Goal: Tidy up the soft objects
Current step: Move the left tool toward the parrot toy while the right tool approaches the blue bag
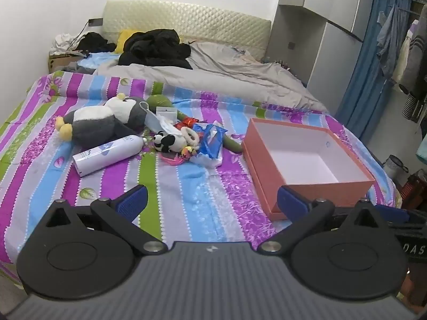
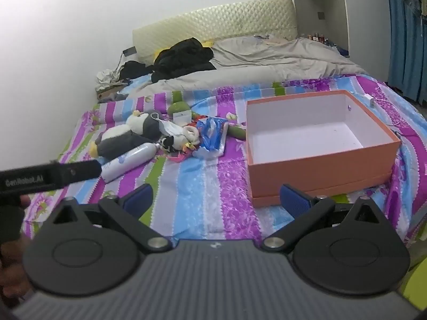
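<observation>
A grey-and-white plush penguin [image 1: 101, 122] [image 2: 125, 137] lies on the striped bedspread [image 1: 186, 192] at the left. Beside it lie a small panda plush [image 1: 169, 142] [image 2: 174, 141], a green plush [image 1: 160, 101] [image 2: 178, 106], a face mask [image 1: 154, 120] and a blue-and-white packet [image 1: 210, 141] [image 2: 212, 133]. An open orange box [image 1: 307, 184] [image 2: 320, 165] with a white inside stands empty at the right. My left gripper [image 1: 212, 200] is open and empty above the near bedspread. My right gripper [image 2: 216, 200] is open and empty, near the box's front.
A white spray bottle [image 1: 109, 154] [image 2: 128, 161] lies in front of the penguin. A grey duvet [image 1: 213, 80] and black clothes [image 1: 157, 48] cover the far bed. A wardrobe [image 1: 320, 26] and hanging clothes [image 1: 395, 48] stand right. The left gripper's body [image 2: 48, 177] shows at left.
</observation>
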Demonstrator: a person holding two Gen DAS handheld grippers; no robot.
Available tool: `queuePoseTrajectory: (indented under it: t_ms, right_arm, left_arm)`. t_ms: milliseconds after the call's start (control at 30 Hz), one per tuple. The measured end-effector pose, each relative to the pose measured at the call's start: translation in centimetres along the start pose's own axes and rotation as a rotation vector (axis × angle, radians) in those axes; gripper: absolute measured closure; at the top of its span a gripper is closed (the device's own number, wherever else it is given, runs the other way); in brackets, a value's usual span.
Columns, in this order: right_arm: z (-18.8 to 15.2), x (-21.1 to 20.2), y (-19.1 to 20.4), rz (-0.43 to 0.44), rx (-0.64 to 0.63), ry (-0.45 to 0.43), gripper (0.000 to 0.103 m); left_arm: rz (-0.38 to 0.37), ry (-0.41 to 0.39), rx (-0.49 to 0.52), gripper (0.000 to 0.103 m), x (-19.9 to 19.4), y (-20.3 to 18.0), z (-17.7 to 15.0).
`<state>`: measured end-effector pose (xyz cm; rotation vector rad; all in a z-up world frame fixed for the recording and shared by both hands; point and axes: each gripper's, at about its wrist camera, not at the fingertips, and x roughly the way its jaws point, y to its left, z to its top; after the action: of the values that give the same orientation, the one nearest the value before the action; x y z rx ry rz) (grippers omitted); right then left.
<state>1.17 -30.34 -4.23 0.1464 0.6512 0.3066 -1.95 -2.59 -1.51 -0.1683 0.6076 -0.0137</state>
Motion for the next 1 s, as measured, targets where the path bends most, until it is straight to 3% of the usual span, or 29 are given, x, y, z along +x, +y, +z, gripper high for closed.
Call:
queuePoseTrajectory:
  t_ms: [1000]
  right_arm:
    - [-0.5,1.2,-0.5,-0.026,-0.004,-0.014,0.0]
  left_arm:
    - [0.006,0.025,0.018,0.0,1.0,0.3,-1.1]
